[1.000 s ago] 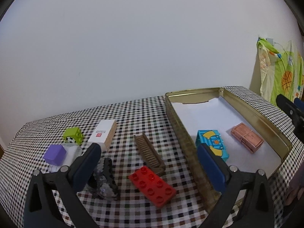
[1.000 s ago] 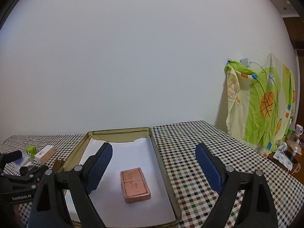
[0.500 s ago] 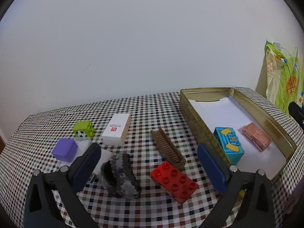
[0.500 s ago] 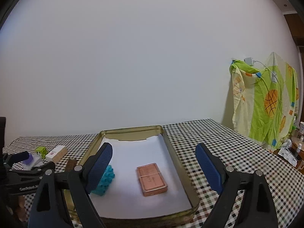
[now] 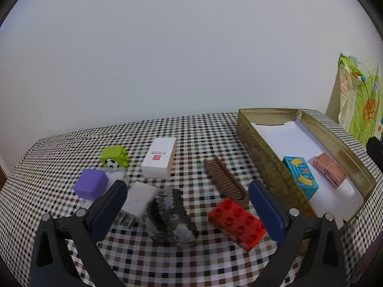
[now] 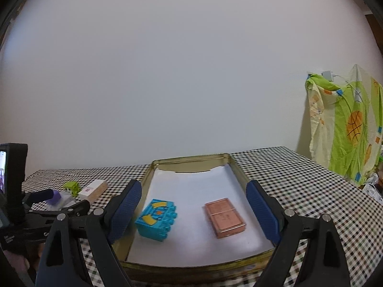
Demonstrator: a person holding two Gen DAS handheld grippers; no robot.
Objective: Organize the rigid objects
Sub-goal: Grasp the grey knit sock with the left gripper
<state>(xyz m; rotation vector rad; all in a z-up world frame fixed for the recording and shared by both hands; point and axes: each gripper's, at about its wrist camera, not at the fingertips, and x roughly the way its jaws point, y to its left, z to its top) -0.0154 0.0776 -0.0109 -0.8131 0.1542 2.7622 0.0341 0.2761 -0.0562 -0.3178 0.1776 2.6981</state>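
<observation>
Two things already lie in the gold tin: a blue toy brick near its left wall and a pink block to the right of it, both on the white paper lining and well apart from each other. The tin sits at the right side of the checked tablecloth.

Everything else is loose on the cloth to the left of the tin. A red brick lies nearest, just beside a brown comb that runs away toward the far edge. A grey speckled lump sits left of the red brick, touching a small white block. Farther off are a white box with a red mark, a green toy block with a football on it, and a purple cube resting on something clear.

The left tongs hang over this loose pile, jaws spread wide and holding nothing; the grey lump and red brick show between the blue pads, apart from both. The right tongs are likewise wide open and empty, hovering at the near end of the tin with the blue brick and pink block seen between the pads.

A green and yellow patterned cloth hangs by the wall at far right.
</observation>
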